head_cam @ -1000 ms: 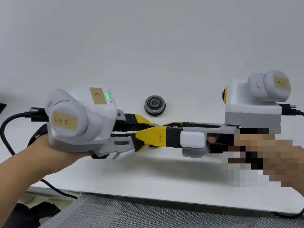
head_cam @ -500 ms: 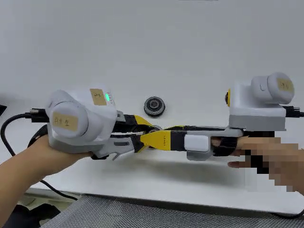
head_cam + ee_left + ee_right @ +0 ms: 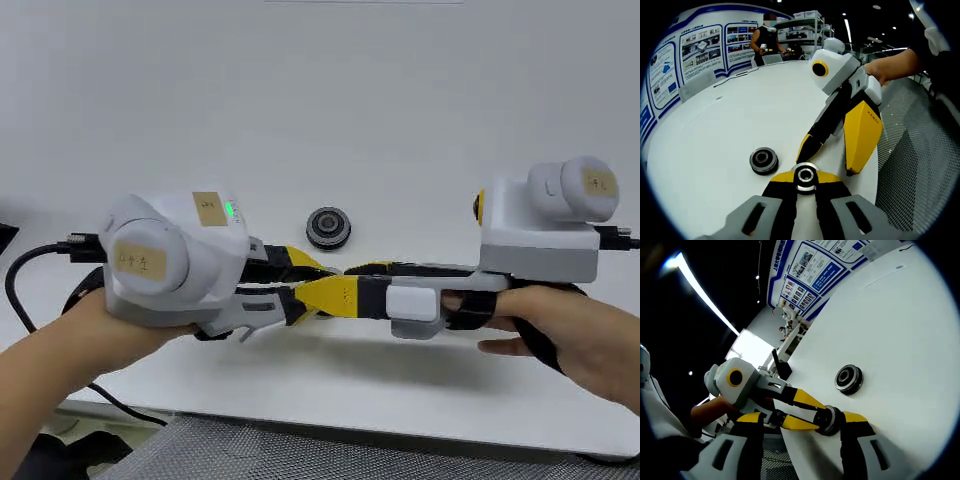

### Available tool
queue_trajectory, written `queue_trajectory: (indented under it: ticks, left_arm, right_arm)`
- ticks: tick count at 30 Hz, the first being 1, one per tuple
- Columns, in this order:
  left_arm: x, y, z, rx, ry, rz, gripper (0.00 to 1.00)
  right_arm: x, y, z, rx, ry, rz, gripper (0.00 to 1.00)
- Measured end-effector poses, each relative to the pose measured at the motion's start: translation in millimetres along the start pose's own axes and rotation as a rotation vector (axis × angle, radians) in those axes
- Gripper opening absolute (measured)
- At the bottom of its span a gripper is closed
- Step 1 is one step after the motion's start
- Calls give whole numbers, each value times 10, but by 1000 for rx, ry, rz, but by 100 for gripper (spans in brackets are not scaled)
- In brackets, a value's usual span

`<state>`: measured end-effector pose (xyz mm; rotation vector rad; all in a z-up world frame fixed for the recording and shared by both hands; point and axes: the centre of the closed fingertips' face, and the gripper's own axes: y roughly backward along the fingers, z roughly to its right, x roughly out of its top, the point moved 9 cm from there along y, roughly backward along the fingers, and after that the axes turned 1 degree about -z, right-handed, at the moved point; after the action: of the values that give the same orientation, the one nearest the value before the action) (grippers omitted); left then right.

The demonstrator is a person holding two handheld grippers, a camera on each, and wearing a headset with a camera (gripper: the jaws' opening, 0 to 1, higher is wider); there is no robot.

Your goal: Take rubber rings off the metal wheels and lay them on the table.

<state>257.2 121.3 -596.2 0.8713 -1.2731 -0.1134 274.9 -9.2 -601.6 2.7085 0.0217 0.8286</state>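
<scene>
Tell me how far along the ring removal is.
Nothing looks laid down yet. In hand: the left tool grips one wheel, the right tool open around it. Left: stripping that wheel, then the second wheel, on the table with its dark ring apparently on.

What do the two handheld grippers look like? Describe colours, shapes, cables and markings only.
Both the left gripper and right gripper have chunky white housings with rounded ends, tan labels and black jaws tipped in yellow. A black cable leaves the left one, which shows a green light. The person wears black hand straps.
</scene>
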Motion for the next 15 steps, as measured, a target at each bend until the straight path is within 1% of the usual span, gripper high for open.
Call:
queue_trajectory:
  ticks: [5,15]
  left_arm:
    - [2,1,4,1,-1,-1,13]
    - [4,-2,4,-2,2,-6,12]
  right_arm:
    - [-10,-11,13,-6,5,-3,64]
    - [-8,16,16,16,-11,-14,63]
